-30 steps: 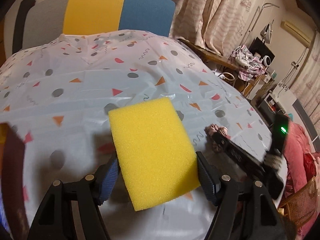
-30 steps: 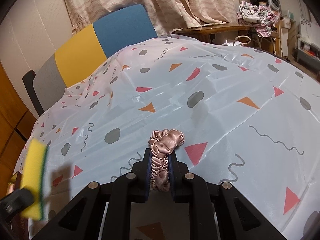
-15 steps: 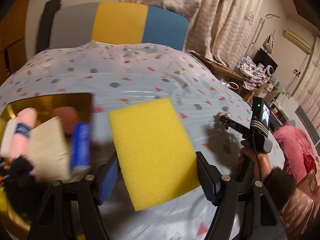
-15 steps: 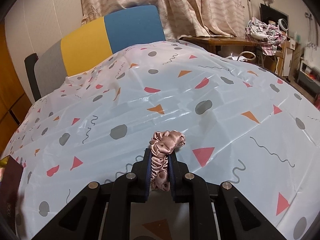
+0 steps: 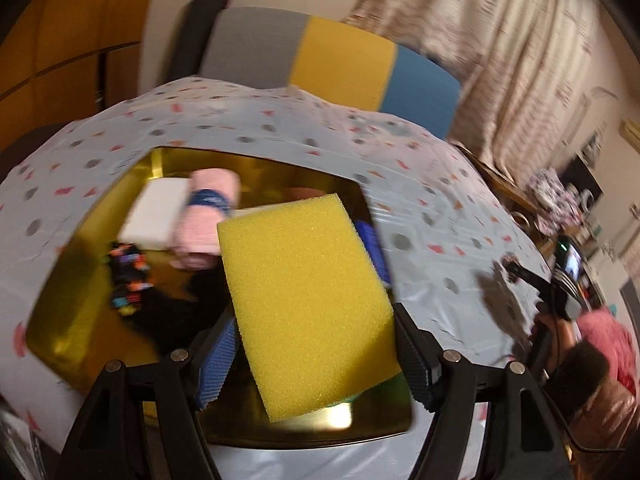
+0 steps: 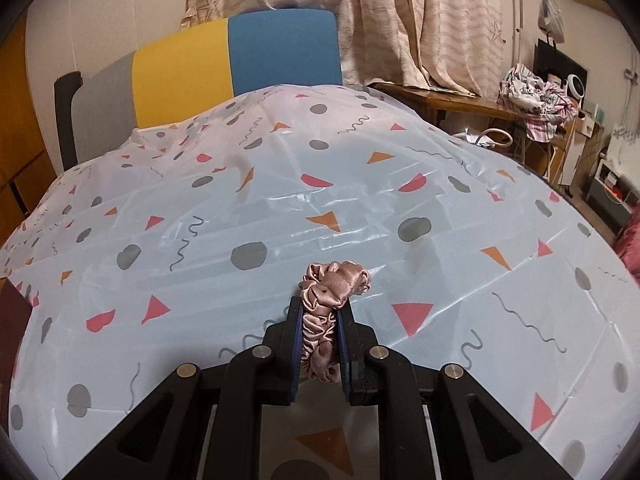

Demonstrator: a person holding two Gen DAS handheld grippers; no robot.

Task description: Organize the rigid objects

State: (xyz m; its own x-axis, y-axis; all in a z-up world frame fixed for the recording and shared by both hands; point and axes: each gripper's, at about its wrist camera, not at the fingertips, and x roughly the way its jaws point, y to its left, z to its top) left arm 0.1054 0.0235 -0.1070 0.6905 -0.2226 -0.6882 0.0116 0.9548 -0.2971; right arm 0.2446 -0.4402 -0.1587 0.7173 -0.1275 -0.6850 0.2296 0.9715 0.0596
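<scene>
My left gripper [image 5: 312, 344] is shut on a yellow sponge [image 5: 304, 296] and holds it above a gold tray [image 5: 72, 280]. The tray holds a white block [image 5: 154, 212], a rolled pink cloth [image 5: 208, 220], a black item with coloured dots [image 5: 128, 276] and a blue item [image 5: 374, 248]. My right gripper [image 6: 320, 336] is shut on a pink satin scrunchie [image 6: 328, 296] just above the patterned tablecloth [image 6: 320, 208]. The right gripper also shows in the left wrist view [image 5: 532, 280], far right.
A grey, yellow and blue chair [image 6: 224, 64] stands behind the table. Curtains [image 6: 360, 12] hang at the back. A wooden side table with clothes [image 6: 532, 96] stands at the right. A dark red object [image 6: 10, 320] sits at the left table edge.
My left gripper has swung left with the sponge, from over bare tablecloth to over the gold tray. My right gripper has turned slightly, still holding the scrunchie.
</scene>
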